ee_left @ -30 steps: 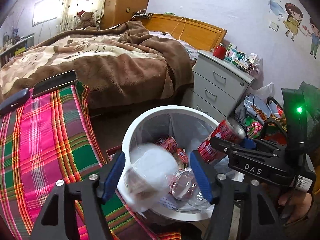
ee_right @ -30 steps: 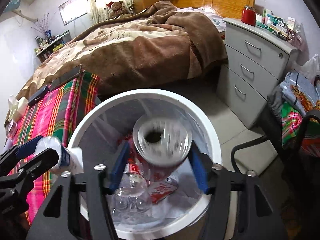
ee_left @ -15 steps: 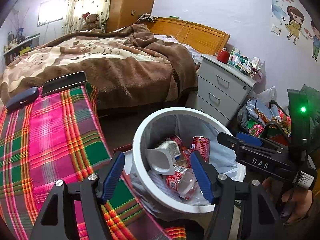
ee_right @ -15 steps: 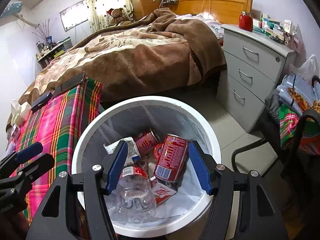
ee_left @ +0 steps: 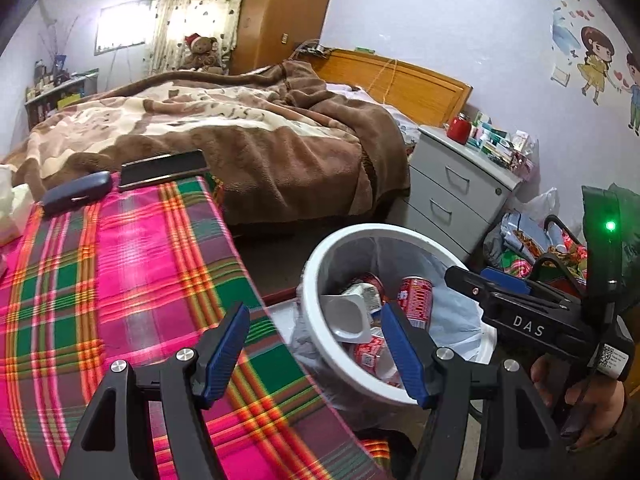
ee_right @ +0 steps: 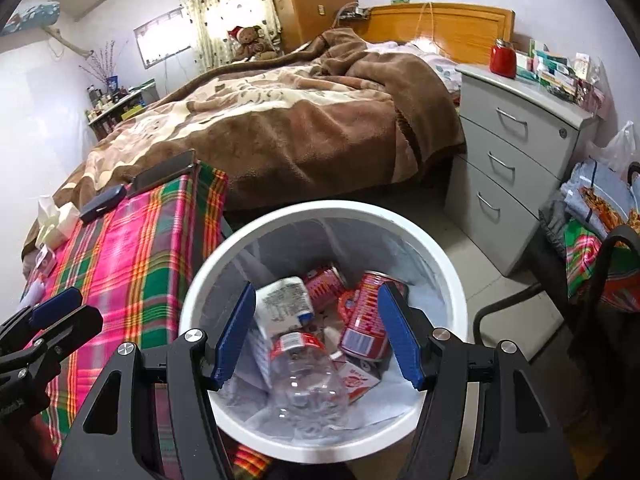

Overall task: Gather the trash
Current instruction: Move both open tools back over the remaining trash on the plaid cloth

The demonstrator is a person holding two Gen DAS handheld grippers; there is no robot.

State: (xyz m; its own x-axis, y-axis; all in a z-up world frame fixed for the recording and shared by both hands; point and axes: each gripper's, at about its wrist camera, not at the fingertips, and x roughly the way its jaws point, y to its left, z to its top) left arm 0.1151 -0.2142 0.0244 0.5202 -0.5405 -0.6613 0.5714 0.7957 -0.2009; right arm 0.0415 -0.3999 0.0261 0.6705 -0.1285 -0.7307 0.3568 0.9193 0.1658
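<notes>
- Left wrist view: my left gripper (ee_left: 316, 344) hangs with its blue pads wide apart and nothing between them, above the edge of the pink-and-green plaid cloth (ee_left: 120, 280). Just beside the cloth stands the round white plastic trash bin (ee_left: 308, 280), lined with a clear bag and holding a white plastic cup (ee_left: 348, 316) and a red printed can (ee_left: 416, 300). My right gripper (ee_left: 468, 280) reaches over the bin's far rim.
- Right wrist view: my right gripper (ee_right: 316, 336) is spread wide and empty, directly over the bin (ee_right: 440, 256). Inside lie a clear plastic bottle (ee_right: 308, 384), red cans (ee_right: 364, 320) and the white cup (ee_right: 284, 304). My left gripper (ee_right: 60, 312) sits over the cloth (ee_right: 140, 248); whether it is open I cannot tell from here.
</notes>
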